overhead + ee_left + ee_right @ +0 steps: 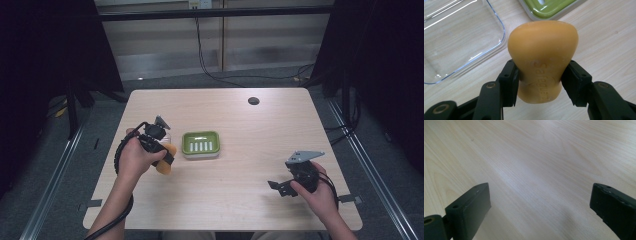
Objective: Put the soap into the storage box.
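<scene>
Clearly the left gripper [539, 77] is pinching an orange, waisted bar of soap [542, 57] with a brand name pressed into its face; its 2 black jaws press on the narrow middle of the bar, 1 on each side. From above, the soap [165, 162] sits at the left hand [134, 159], over the pale wooden table [240, 195] and just left of a green slotted soap dish on a pale base [201, 144]. Whether the bar is lifted clear of the wood or resting on it I cannot tell. A clear, shallow plastic tray with rounded corners [459, 37] lies on the table close beside the soap in the left gripper view, with the dish [549, 8] beyond.

The right gripper [280, 187] hovers low over bare table near the front right, well apart from everything, its jaws spread wide with nothing between them.

Soap of this kind is likely firm but waxy and slick, light enough for 1 gripper, and prone to squirting out under a hard squeeze. The waist looks like the sensible place to hold it, since the swelling ends on both sides should stop it sliding through.
</scene>
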`<action>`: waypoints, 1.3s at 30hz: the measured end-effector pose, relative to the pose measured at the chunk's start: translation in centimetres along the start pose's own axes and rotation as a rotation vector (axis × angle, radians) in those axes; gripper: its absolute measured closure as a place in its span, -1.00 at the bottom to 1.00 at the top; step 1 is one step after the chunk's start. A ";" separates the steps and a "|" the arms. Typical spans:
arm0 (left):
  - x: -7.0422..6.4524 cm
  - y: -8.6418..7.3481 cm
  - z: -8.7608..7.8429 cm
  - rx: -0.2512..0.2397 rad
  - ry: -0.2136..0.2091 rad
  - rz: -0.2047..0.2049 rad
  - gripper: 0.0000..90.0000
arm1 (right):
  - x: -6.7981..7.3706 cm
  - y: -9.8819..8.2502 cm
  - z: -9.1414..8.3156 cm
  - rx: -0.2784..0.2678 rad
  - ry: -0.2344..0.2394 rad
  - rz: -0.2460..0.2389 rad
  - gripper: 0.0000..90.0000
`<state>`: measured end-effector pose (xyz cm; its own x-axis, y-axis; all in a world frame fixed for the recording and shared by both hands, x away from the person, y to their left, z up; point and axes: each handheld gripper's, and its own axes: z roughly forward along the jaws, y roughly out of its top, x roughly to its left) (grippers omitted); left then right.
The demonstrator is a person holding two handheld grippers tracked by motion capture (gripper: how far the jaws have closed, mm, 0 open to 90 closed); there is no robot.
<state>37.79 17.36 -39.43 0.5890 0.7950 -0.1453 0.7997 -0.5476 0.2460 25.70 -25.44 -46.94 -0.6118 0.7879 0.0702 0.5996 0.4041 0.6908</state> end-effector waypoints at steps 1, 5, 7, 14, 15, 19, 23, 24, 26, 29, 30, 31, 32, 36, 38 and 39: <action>0.0 0.1 -0.1 -0.002 0.005 0.006 0.10 | 0.0 0.0 0.0 -0.005 -0.003 -0.004 -0.94; 0.1 0.4 -0.3 -0.005 0.000 0.002 0.10 | -0.1 0.0 0.0 -0.012 -0.003 -0.004 -0.94; 0.2 0.6 -0.6 -0.001 0.001 0.008 0.10 | -0.1 0.0 0.0 -0.012 -0.001 -0.004 -0.94; 0.2 1.1 -1.0 -0.009 0.001 0.003 0.10 | 0.0 0.0 0.0 -0.009 -0.002 -0.006 -0.94; 0.2 1.3 -1.1 0.008 -0.003 0.009 0.10 | 0.0 0.0 0.0 -0.008 -0.004 -0.006 -0.94; 0.2 1.6 -1.2 0.005 -0.006 0.005 0.10 | 0.0 0.0 0.0 -0.009 -0.004 -0.004 -0.94; 0.1 2.0 -1.5 0.004 -0.004 0.006 0.10 | -0.1 0.0 0.0 -0.012 -0.003 -0.004 -0.94; 0.2 2.1 -1.5 0.005 -0.006 0.014 0.10 | -0.1 0.0 0.0 -0.013 -0.005 -0.005 -0.94; 0.1 2.3 -1.6 0.005 -0.009 0.010 0.10 | -0.1 0.0 0.0 -0.011 -0.003 -0.003 -0.94; 0.2 2.7 -1.7 0.007 -0.010 0.018 0.10 | -0.1 0.0 0.0 -0.011 -0.005 -0.004 -0.94; 0.2 2.8 -1.7 0.003 -0.009 0.013 0.10 | -0.1 0.0 0.0 -0.011 -0.004 -0.004 -0.94; 0.2 2.8 -1.7 0.003 -0.009 0.013 0.10 | -0.1 0.0 0.0 -0.011 -0.004 -0.004 -0.94; 0.2 2.9 -1.8 0.012 -0.011 0.015 0.10 | -0.1 0.0 0.0 -0.010 -0.004 -0.005 -0.94; 0.1 3.4 -1.8 0.006 -0.015 0.022 0.10 | -0.1 0.0 0.0 -0.011 -0.004 -0.004 -0.94; 0.1 3.6 -1.8 0.009 -0.014 0.027 0.10 | -0.1 0.0 0.0 -0.012 -0.006 -0.005 -0.94; 0.1 3.6 -1.8 0.009 -0.014 0.027 0.10 | -0.1 0.0 -0.1 -0.011 -0.004 -0.004 -0.94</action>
<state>40.52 16.00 -36.86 0.6120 0.7760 -0.1524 0.7845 -0.5712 0.2416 25.72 -25.50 -46.87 -0.6118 0.7883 0.0648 0.5915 0.4016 0.6992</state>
